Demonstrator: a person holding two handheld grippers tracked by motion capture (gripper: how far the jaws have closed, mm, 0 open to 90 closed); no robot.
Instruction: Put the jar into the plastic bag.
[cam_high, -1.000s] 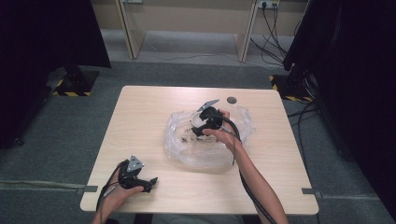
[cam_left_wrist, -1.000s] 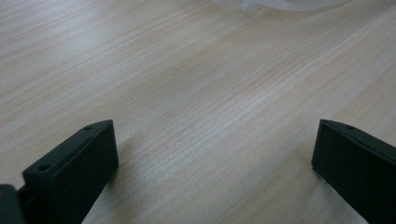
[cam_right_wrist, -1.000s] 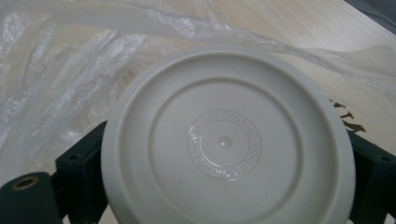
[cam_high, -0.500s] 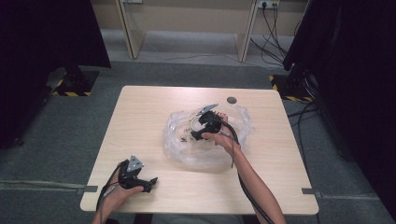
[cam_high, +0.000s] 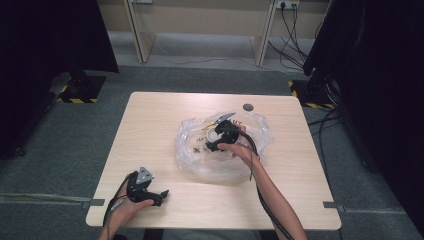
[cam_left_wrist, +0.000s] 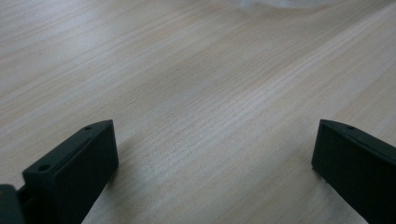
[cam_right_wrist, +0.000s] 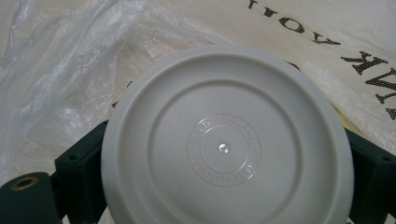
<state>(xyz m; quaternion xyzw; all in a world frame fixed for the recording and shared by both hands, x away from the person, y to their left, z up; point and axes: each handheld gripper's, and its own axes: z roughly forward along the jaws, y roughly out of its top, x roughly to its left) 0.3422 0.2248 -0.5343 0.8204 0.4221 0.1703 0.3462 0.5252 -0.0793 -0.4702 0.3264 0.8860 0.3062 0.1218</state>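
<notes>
Right gripper (cam_right_wrist: 224, 186) pinches white lid (cam_right_wrist: 224, 144) over plastic bag (cam_high: 200, 160) — lift straight; left gripper (cam_high: 162, 194), 7 o'clock, spread, idle.

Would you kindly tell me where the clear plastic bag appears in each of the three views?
High view: the clear plastic bag lies crumpled at the table's middle, under the right gripper.
Left gripper view: a pale sliver of it at the top edge, past the left gripper.
Right gripper view: it spreads behind the white round lid between the jaws.
Shared landmark: the bag's crinkled film.
</notes>
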